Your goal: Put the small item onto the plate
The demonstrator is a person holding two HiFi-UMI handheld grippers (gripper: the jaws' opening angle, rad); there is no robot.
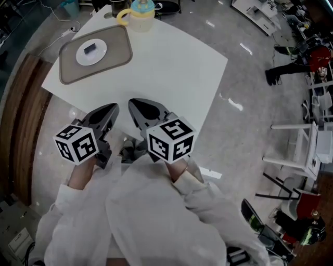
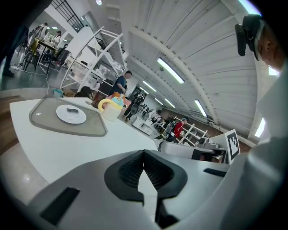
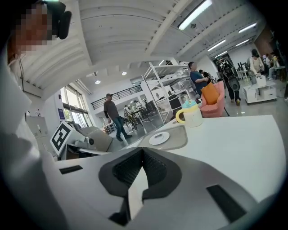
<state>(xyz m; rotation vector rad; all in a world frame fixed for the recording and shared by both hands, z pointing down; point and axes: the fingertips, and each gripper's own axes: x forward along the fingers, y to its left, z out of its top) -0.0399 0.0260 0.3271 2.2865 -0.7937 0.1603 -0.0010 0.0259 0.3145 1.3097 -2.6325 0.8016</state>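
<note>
A small dark item [image 1: 90, 49] lies on a white plate [image 1: 100, 53], which rests on a grey tray [image 1: 117, 54] at the far left of the white table [image 1: 171, 67]. Both grippers hang close to my body at the table's near edge, well short of the tray. My left gripper [image 1: 111, 108] is shut with nothing in it. My right gripper [image 1: 133, 103] is likewise shut and empty. From the left gripper view the plate [image 2: 67, 116] with the item [image 2: 72, 109] lies far ahead, left of the jaws [image 2: 144, 153]. In the right gripper view the plate [image 3: 159, 138] lies beyond the jaws [image 3: 143, 151].
A yellow-handled cup with a blue lid [image 1: 140, 14] stands behind the tray at the table's far edge. Polished floor surrounds the table, with a wooden strip [image 1: 21, 114] at left. Shelving, furniture and several people stand in the background of both gripper views.
</note>
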